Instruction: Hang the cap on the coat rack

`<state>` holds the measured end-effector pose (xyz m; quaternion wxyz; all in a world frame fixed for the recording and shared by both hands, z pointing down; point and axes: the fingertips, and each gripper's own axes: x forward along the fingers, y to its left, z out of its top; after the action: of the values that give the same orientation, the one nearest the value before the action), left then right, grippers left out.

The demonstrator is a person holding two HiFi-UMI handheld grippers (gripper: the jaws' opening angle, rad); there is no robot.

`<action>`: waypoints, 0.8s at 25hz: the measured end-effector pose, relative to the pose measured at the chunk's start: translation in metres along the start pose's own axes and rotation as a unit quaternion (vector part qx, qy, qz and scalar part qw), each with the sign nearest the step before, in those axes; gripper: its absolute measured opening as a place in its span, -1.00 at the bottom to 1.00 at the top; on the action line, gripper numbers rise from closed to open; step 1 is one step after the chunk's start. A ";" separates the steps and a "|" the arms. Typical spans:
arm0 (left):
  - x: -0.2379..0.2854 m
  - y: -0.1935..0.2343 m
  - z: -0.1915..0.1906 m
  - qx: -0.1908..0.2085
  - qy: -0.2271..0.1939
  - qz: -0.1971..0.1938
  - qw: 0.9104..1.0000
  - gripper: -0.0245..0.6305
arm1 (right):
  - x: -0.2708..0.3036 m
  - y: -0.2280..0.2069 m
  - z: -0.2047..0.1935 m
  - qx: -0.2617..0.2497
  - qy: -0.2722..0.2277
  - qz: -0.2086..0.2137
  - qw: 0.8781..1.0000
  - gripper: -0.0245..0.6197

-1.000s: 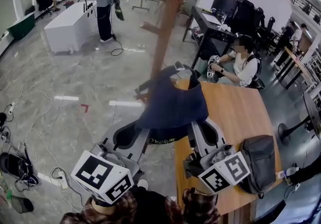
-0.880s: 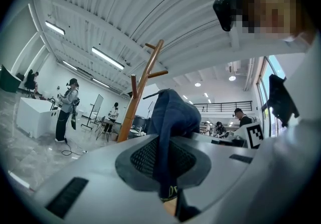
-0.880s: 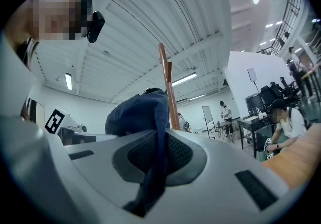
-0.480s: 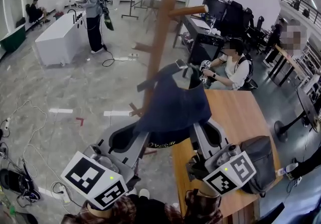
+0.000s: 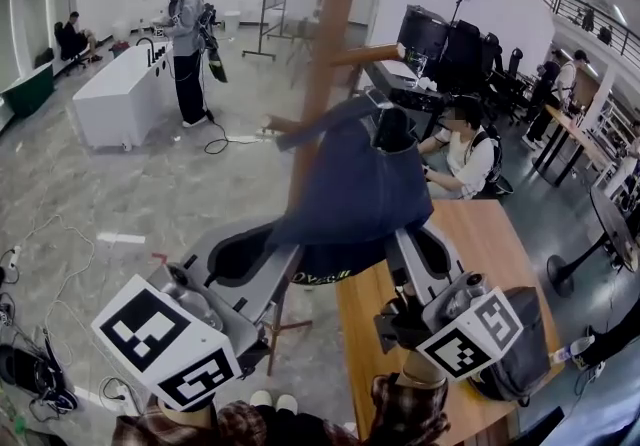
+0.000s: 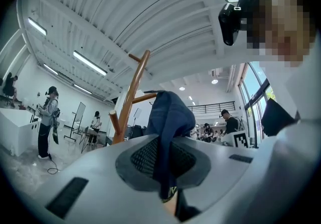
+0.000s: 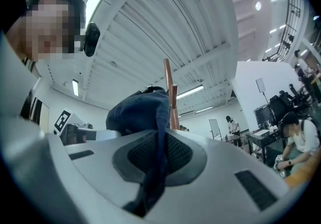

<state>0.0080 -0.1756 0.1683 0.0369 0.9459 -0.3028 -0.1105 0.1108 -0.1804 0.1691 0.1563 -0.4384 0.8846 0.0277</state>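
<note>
A dark blue cap (image 5: 355, 189) hangs in the air between my two grippers, right in front of the brown wooden coat rack (image 5: 325, 54). Its top reaches about the height of a side peg (image 5: 385, 55). My left gripper (image 5: 288, 242) is shut on the cap's lower left edge. On the lower right edge my right gripper (image 5: 396, 239) is shut. In the left gripper view the cap (image 6: 170, 117) is pinched in the left gripper (image 6: 163, 168), with the rack (image 6: 131, 97) just behind. The right gripper view shows cap fabric (image 7: 138, 112) clamped in the right gripper (image 7: 158, 162) beside the rack pole (image 7: 170, 97).
A wooden table (image 5: 470, 234) stands at the right with a black bag (image 5: 520, 354) on it. A person (image 5: 465, 149) sits beyond the table. Another person (image 5: 185, 34) stands by a white counter (image 5: 120, 94) at the far left. Cables (image 5: 40, 234) lie on the floor.
Both grippers have lifted the cap higher and carried it closer to the rack pole. Its top has risen from the lower pegs to near the upper side peg.
</note>
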 end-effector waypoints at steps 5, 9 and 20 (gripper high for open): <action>0.014 0.001 0.021 0.015 -0.012 -0.006 1.000 -0.83 | 0.011 -0.008 0.021 -0.006 -0.022 0.000 1.000 -0.84; 0.028 0.006 0.038 0.021 -0.018 -0.008 1.000 -0.83 | 0.024 -0.018 0.037 -0.004 -0.033 0.004 0.999 -0.84; 0.046 0.026 0.039 0.012 -0.011 -0.013 1.000 -0.83 | 0.043 -0.038 0.032 0.012 -0.039 -0.004 0.999 -0.84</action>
<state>0.0209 -0.2236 0.1257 0.0210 0.9488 -0.2923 -0.1180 0.1241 -0.2306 0.1291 0.1958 -0.4389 0.8763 0.0334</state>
